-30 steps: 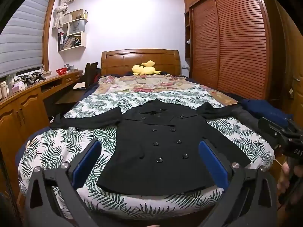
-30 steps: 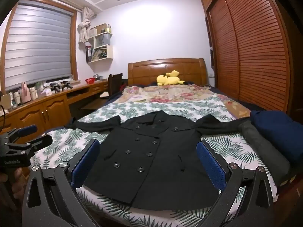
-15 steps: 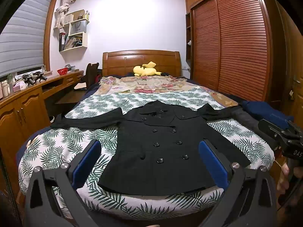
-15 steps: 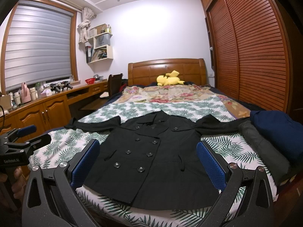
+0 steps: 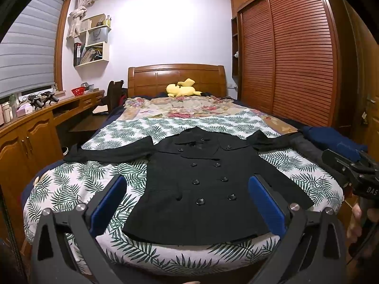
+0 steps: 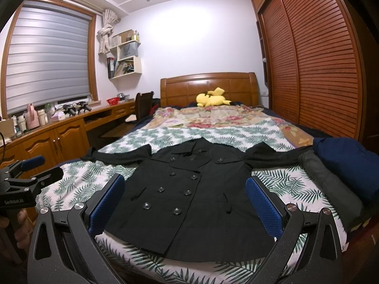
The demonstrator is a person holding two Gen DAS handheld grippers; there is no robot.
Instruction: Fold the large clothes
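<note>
On the foot end of the bed [image 5: 78, 187], over a leaf-print sheet, we see the black coat [image 5: 201, 184] lying flat and face up, buttoned in two rows, collar toward the wooden headboard [image 5: 176, 78] and hem toward us. Its sleeves are spread straight out to either side; the far sleeve on the right reaches a folded grey garment [image 6: 331, 182], which lies just beside a dark blue garment [image 6: 350, 161] at the bed's right edge.

We hold the left gripper [image 5: 189, 203] above the near edge of the bed with its blue-padded fingers [image 5: 109, 203] wide apart, touching nothing; the coat's lower half shows between them. The right gripper [image 6: 187, 203] hangs the same way (jaws spread, nothing between the pads), and from its own camera we see the coat slightly to the left of centre. Each tool also appears at the margin of the other's view, gripped by a hand [image 5: 355, 222].

A yellow plush toy [image 5: 182, 90] rests by the headboard on a floral quilt [image 5: 189, 106]. A wooden desk [image 6: 66, 127] runs along the left wall under the window blind [image 6: 47, 59], and a slatted wardrobe [image 5: 291, 59] fills the right.
</note>
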